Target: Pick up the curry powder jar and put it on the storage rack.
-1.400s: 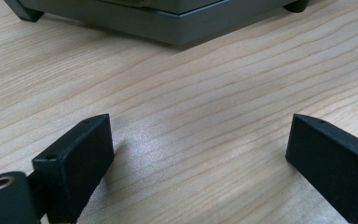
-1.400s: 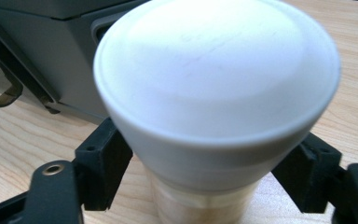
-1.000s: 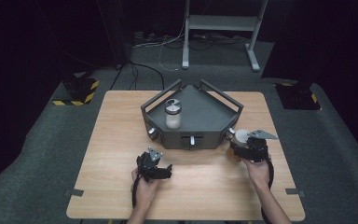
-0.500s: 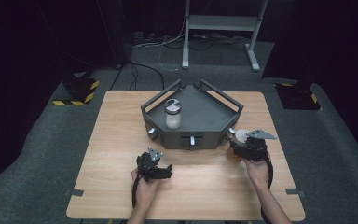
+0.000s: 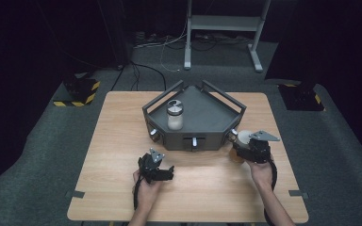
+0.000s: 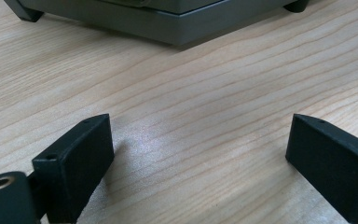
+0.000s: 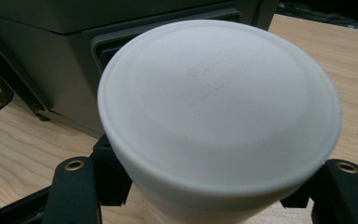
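A: Where is the white-capped jar [image 7: 219, 116] relative to the right gripper [image 5: 245, 148]?

B: Right between its jaws. In the right gripper view the white cap sits squarely over the gap, with one black jaw at each lower flank of the jar. In the high view it stands on the table [image 5: 122, 122] near the right edge, just beside the right front corner of the grey tray [image 5: 207, 106].

A: Are the jaws on it?

B: They have just been closing, with the jar between them, and now they pinch its body below the cap. The jar stands upright; the amber-looking lower part shows under the gripper in the high view.

A: Touching the tray?

B: Cannot tell. It is very close to the tray's front wall, but the gap, if any, is hidden.

A: And the left gripper [image 5: 162, 170]?

B: Its jaws are spread wide and hold nothing. In the left gripper view bare wood lies between them, and the tray's front edge runs across the top. The gripper sits low over the table, toward the front edge and left of the middle, well apart from the jar.

A: Anything in the tray?

B: A second jar [image 5: 175, 115] with a pale lid, upright in the tray's left half, near its left wall. Neither gripper is near it.

A: The hands?

B: The right hand [image 5: 260, 172] and left hand [image 5: 146, 188] each grip their tool from the near edge of the table.
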`<action>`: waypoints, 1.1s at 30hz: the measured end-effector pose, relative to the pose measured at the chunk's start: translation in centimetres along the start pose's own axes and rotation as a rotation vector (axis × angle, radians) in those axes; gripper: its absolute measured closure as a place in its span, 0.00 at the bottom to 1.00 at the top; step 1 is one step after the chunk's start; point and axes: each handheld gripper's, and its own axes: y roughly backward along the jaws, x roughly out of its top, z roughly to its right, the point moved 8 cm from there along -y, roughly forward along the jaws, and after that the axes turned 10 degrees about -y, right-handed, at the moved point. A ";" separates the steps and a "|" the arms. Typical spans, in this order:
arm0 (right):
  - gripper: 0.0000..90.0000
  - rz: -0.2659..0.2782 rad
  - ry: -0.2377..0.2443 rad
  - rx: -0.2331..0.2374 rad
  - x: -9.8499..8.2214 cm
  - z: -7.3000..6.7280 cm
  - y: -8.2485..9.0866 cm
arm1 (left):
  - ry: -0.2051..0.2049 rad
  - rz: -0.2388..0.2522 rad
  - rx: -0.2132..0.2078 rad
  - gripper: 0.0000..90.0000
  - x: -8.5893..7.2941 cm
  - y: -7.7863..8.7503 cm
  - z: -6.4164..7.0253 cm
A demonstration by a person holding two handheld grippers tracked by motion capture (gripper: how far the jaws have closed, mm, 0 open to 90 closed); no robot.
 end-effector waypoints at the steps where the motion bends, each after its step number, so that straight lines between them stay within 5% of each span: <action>1: 0.39 0.000 0.001 0.000 0.0 0.0 0.0 | 0.000 0.000 0.000 0.08 0.0 0.0 0.0; 17: 0.39 -0.005 0.027 0.035 0.8 -0.1 1.5 | 0.000 0.000 0.000 0.08 0.0 0.0 0.0; 33: 0.39 -0.030 0.041 0.125 3.5 -0.6 3.8 | 0.000 -0.001 0.000 0.08 0.0 0.0 0.0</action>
